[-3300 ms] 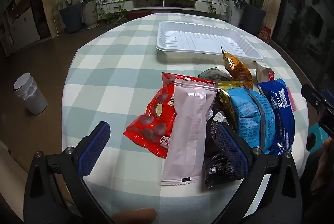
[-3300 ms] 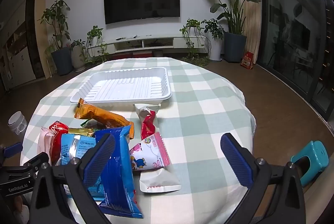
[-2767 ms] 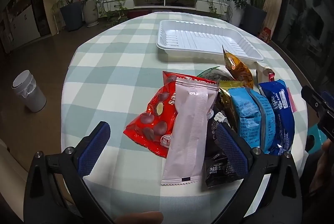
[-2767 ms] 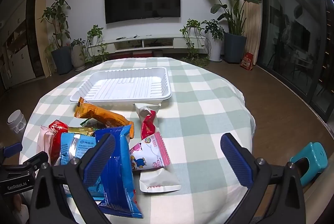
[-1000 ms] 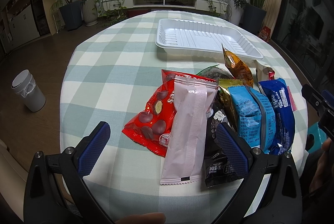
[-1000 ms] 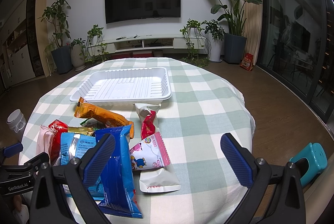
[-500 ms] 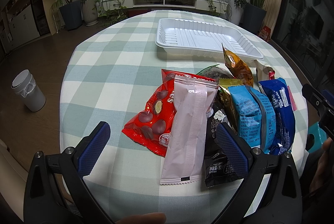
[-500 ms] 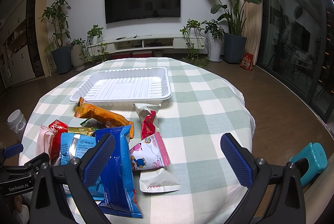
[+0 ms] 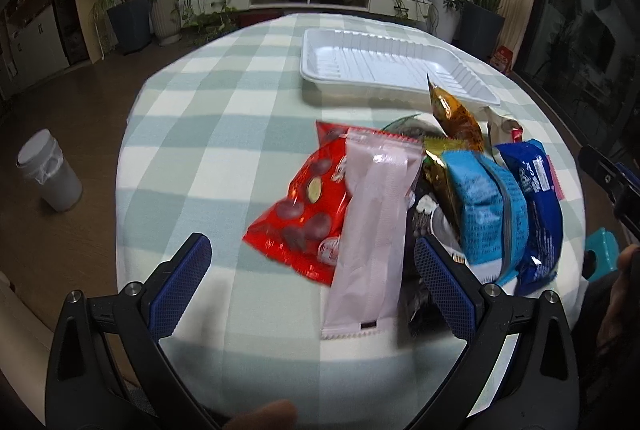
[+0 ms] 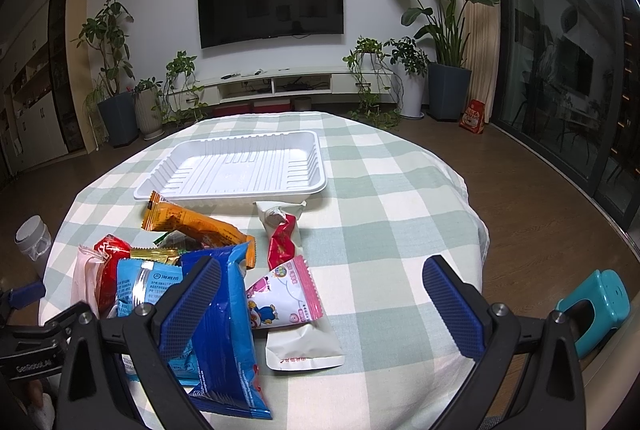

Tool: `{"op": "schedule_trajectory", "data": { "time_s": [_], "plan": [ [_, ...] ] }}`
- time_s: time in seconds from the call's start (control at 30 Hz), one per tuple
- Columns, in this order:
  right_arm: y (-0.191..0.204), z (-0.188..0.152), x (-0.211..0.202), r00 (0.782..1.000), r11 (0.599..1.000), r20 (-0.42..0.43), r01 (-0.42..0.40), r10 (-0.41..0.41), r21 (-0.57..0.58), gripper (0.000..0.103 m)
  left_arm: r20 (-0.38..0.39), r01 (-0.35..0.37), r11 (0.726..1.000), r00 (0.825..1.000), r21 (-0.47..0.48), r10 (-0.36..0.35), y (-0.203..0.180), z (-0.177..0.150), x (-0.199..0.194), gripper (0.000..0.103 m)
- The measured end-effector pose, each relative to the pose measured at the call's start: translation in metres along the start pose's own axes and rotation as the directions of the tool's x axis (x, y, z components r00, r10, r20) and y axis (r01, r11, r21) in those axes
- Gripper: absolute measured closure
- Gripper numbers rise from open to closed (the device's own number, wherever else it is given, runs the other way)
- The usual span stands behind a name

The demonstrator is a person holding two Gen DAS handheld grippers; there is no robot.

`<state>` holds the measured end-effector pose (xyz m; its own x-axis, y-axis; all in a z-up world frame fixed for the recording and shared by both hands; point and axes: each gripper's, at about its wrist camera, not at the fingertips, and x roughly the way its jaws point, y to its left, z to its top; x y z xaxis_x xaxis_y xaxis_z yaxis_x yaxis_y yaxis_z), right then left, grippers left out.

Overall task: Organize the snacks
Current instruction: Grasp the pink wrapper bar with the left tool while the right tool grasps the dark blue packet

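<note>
Plastic wrappers overlap in one pile [image 9: 420,197] on the counter [image 9: 208,133], near the white tray [image 10: 240,165], which holds nothing. My left tongs [image 9: 312,278] and right tongs [image 10: 320,302] hang spread, holding nothing. Risk, as I judge it: pinching the pink packet [image 9: 372,226] could drag neighbouring packets along.

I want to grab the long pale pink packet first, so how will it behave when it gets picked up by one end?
The pink packet looks like thin, flat film, so it will probably droop. Its glossy surface may slip. It lies partly over the red bag, which might shift with it.
</note>
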<state>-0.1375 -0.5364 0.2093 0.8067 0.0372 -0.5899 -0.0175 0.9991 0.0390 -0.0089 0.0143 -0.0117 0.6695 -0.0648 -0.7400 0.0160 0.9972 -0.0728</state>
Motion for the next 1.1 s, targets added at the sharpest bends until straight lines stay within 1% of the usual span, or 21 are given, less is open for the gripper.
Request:
{"op": "schedule_trajectory", "data": {
  "time_s": [0.07, 0.1, 0.13, 0.17, 0.2, 0.23, 0.27, 0.3, 0.37, 0.43, 0.47, 0.53, 0.7, 0.73, 0.8, 0.87, 0.93, 0.97, 1.03, 1.07, 1.1],
  "plan": [
    [-0.003, 0.001, 0.000, 1.000, 1.000, -0.001, -0.005, 0.005, 0.015, 0.000, 0.021, 0.040, 0.999, 0.999, 0.003, -0.040, 0.002, -0.003, -0.010, 0.000],
    [-0.004, 0.001, 0.000, 1.000, 1.000, -0.002, -0.010, 0.010, 0.025, 0.000, 0.057, 0.044, 0.999, 0.997, 0.031, -0.046, -0.001, -0.006, -0.018, 0.000],
    [-0.004, 0.001, 0.000, 1.000, 0.999, -0.003, -0.014, 0.014, 0.030, 0.000, 0.081, 0.028, 0.998, 0.996, 0.062, -0.033, -0.006, -0.007, -0.023, 0.000],
    [-0.007, 0.001, 0.004, 1.000, 0.999, -0.004, -0.018, 0.018, 0.036, 0.000, 0.082, 0.015, 0.996, 0.996, 0.091, -0.022, -0.011, -0.008, -0.024, 0.000],
    [-0.009, 0.002, 0.005, 1.000, 0.999, -0.008, -0.025, 0.025, 0.045, 0.000, 0.045, 0.010, 0.993, 0.999, 0.120, -0.016, -0.016, -0.008, -0.021, 0.000],
    [-0.009, 0.001, 0.006, 1.000, 0.998, -0.009, -0.028, 0.029, 0.050, 0.000, -0.011, 0.016, 0.991, 1.000, 0.133, -0.015, -0.019, -0.007, -0.015, 0.000],
    [-0.011, 0.001, 0.007, 0.999, 0.998, -0.009, -0.030, 0.030, 0.053, 0.000, -0.052, 0.023, 0.993, 0.999, 0.115, -0.017, -0.018, -0.006, -0.009, 0.000],
    [-0.015, 0.002, 0.002, 0.999, 0.998, -0.010, -0.035, 0.036, 0.060, 0.000, -0.047, 0.023, 0.996, 0.999, 0.086, -0.019, -0.014, -0.005, -0.009, 0.000],
    [-0.020, 0.002, 0.001, 0.999, 0.996, -0.013, -0.047, 0.049, 0.081, 0.000, -0.025, 0.017, 0.998, 1.000, 0.064, -0.015, -0.011, -0.001, -0.011, 0.000],
    [-0.025, 0.003, 0.001, 0.998, 0.993, -0.019, -0.058, 0.061, 0.106, 0.000, -0.042, -0.008, 0.998, 0.999, 0.065, 0.011, -0.011, 0.003, -0.007, 0.000],
    [-0.027, 0.003, 0.001, 0.998, 0.991, -0.021, -0.061, 0.064, 0.115, 0.000, -0.058, -0.013, 0.997, 0.998, 0.075, 0.018, -0.012, 0.003, -0.003, 0.000],
    [-0.030, 0.003, 0.002, 0.997, 0.988, -0.029, -0.069, 0.074, 0.138, 0.000, -0.059, -0.013, 0.996, 0.998, 0.087, 0.018, -0.016, 0.004, 0.000, 0.001],
    [-0.031, 0.003, 0.003, 0.996, 0.986, -0.033, -0.074, 0.080, 0.146, 0.000, -0.055, 0.042, 0.996, 0.998, 0.081, -0.037, -0.019, 0.009, 0.008, 0.002],
    [-0.031, 0.003, 0.003, 0.996, 0.987, -0.033, -0.075, 0.080, 0.143, 0.000, -0.061, 0.041, 0.996, 0.997, 0.075, -0.036, -0.018, 0.010, 0.011, 0.005],
    [-0.031, 0.002, 0.003, 0.996, 0.988, -0.032, -0.074, 0.080, 0.139, 0.000, -0.075, 0.043, 0.997, 0.996, 0.066, -0.038, -0.016, 0.009, 0.015, 0.019],
    [-0.031, 0.002, 0.003, 0.996, 0.987, -0.033, -0.075, 0.080, 0.142, 0.000, -0.089, 0.049, 0.997, 0.995, 0.062, -0.043, -0.016, 0.008, 0.020, 0.044],
    [-0.031, 0.002, 0.004, 0.996, 0.987, -0.036, -0.074, 0.080, 0.144, 0.000, -0.087, 0.042, 0.996, 0.996, 0.074, -0.035, -0.018, 0.007, 0.022, 0.055],
    [-0.031, 0.002, 0.004, 0.996, 0.987, -0.036, -0.074, 0.080, 0.142, 0.000, -0.084, 0.035, 0.996, 0.996, 0.084, -0.028, -0.020, 0.006, 0.022, 0.059],
    [-0.030, 0.002, 0.004, 0.996, 0.988, -0.035, -0.073, 0.078, 0.136, 0.000, -0.084, 0.042, 0.994, 0.996, 0.097, -0.033, -0.021, 0.005, 0.025, 0.065],
    [-0.031, 0.002, 0.004, 0.996, 0.988, -0.035, -0.072, 0.078, 0.138, 0.000, -0.087, 0.047, 0.994, 0.995, 0.099, -0.038, -0.022, 0.005, 0.026, 0.067],
    [-0.030, 0.002, 0.005, 0.996, 0.988, -0.036, -0.071, 0.077, 0.135, 0.000, -0.090, 0.053, 0.994, 0.995, 0.099, -0.044, -0.022, 0.003, 0.026, 0.068]
  ]
}}
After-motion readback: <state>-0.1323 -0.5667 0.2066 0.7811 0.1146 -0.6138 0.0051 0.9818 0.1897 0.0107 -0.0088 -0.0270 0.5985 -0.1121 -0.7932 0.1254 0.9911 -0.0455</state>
